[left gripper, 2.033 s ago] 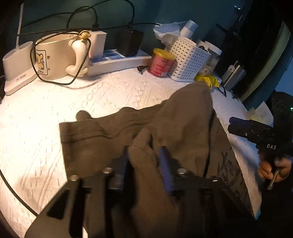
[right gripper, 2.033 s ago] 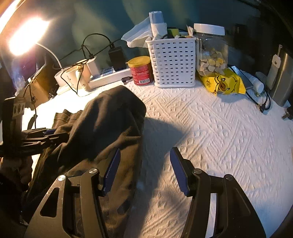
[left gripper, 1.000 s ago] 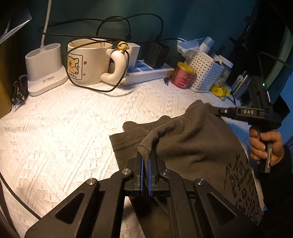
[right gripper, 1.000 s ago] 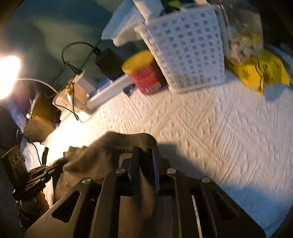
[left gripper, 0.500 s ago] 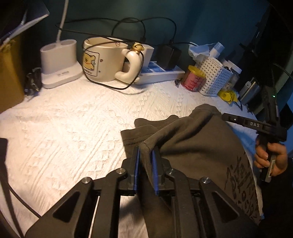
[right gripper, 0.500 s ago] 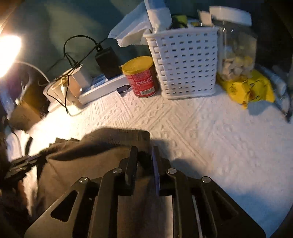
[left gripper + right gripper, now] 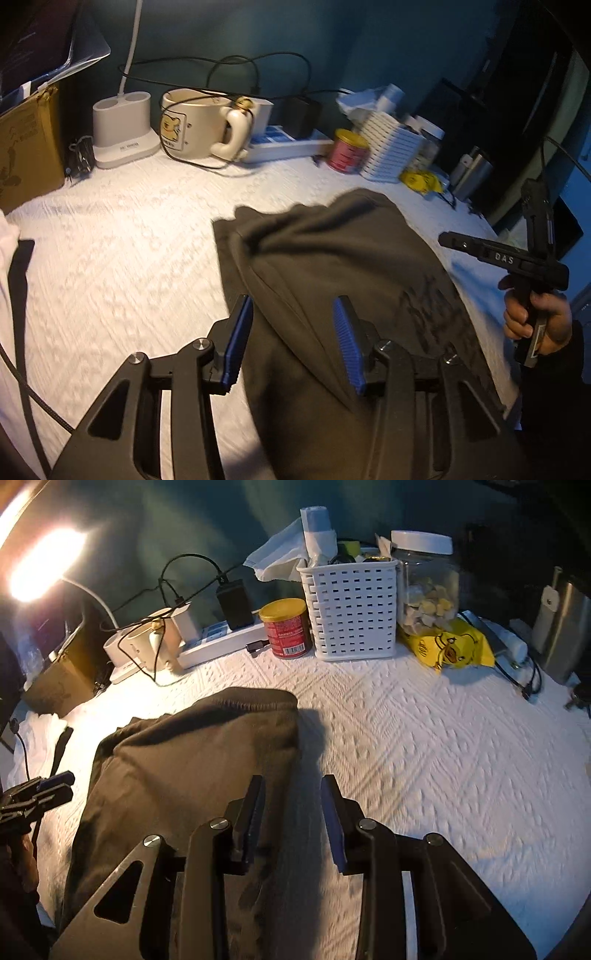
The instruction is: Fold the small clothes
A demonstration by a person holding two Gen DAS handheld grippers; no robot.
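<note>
A dark olive-brown garment lies folded over on the white textured table cover, with a dark print near its right side. My left gripper hovers over its left fold. Its jaws are opening, and the cloth lies below the blue pads without being pinched. In the right wrist view the garment fills the lower left. My right gripper is above its right edge, jaws opening, with nothing pressed between them. A hand holds that right gripper at the garment's far side.
Along the back stand a lamp base, a big cream mug, a power strip, a red tin, a white basket, a jar and a yellow duck bag. A cardboard box is at the left.
Both grippers were shut on the garment's folded edge. They have let go and drawn back towards me, and the garment now rests folded on the cover.
</note>
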